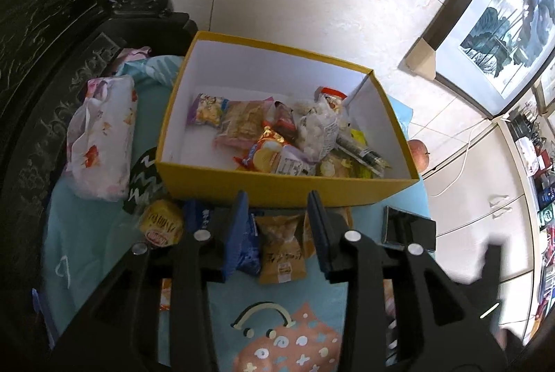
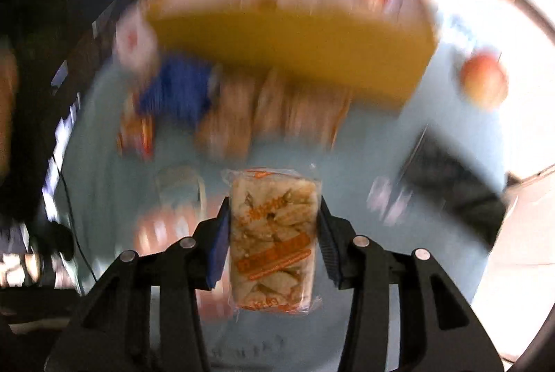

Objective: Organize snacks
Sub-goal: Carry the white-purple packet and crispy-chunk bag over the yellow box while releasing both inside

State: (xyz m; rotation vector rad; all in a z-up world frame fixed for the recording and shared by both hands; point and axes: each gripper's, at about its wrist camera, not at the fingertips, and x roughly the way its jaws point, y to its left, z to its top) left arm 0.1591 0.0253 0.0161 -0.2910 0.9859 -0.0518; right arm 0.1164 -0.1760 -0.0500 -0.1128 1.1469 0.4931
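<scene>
Each hand-held gripper [image 1: 279,198] [image 2: 274,209]: black plastic linkage arms w/ silver round rivets, blue ribbed pads [image 1: 317,226].

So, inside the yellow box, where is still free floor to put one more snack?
In the yellow box, the white floor is bare along the left wall and near-left corner, beside the purple packet. The middle and right are crowded with piled snacks. Outside, packets crowd the front wall.

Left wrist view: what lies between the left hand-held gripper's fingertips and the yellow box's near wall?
In the left wrist view, two snack packs lie on the light-blue cloth there: a blue wrapped pack and a tan pack, just before the yellow cardboard box. The left hand-held gripper holds nothing.
</scene>
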